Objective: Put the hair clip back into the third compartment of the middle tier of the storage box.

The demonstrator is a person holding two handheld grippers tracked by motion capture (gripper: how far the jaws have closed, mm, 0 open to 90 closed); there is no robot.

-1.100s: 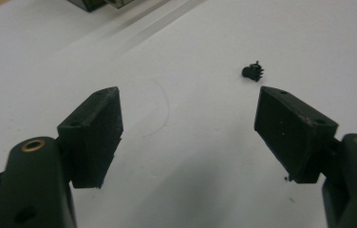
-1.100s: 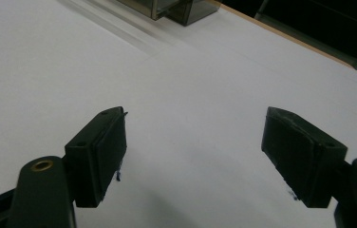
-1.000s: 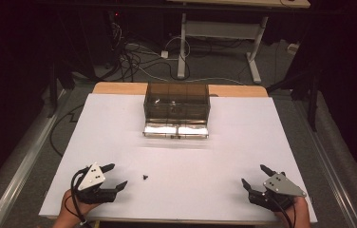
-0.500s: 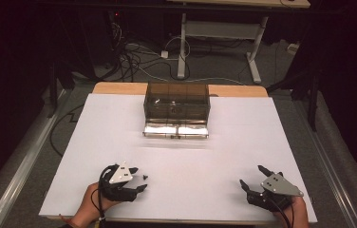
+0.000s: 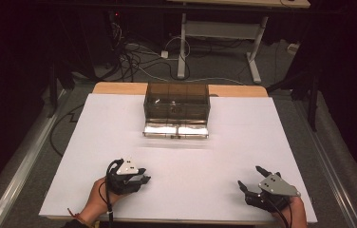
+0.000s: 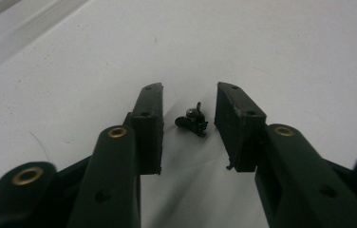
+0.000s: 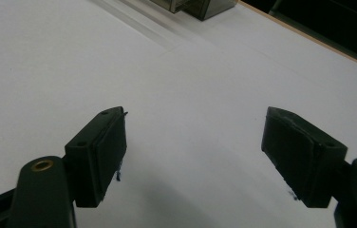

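At the near edge of the white surface (image 5: 224,142), my left tongs (image 6: 188,102) have just been closing around a tiny black part (image 6: 192,121), which lies between the pads, not yet touched. It looks knobbly and irregular, perhaps a small metal fastener; if the matte pads meet it off-centre, I judge it could squirt out or roll. My right tongs (image 7: 193,142) stand wide open and hold nothing. Farther off sits a smoky translucent box (image 5: 177,100) with a shiny flap.
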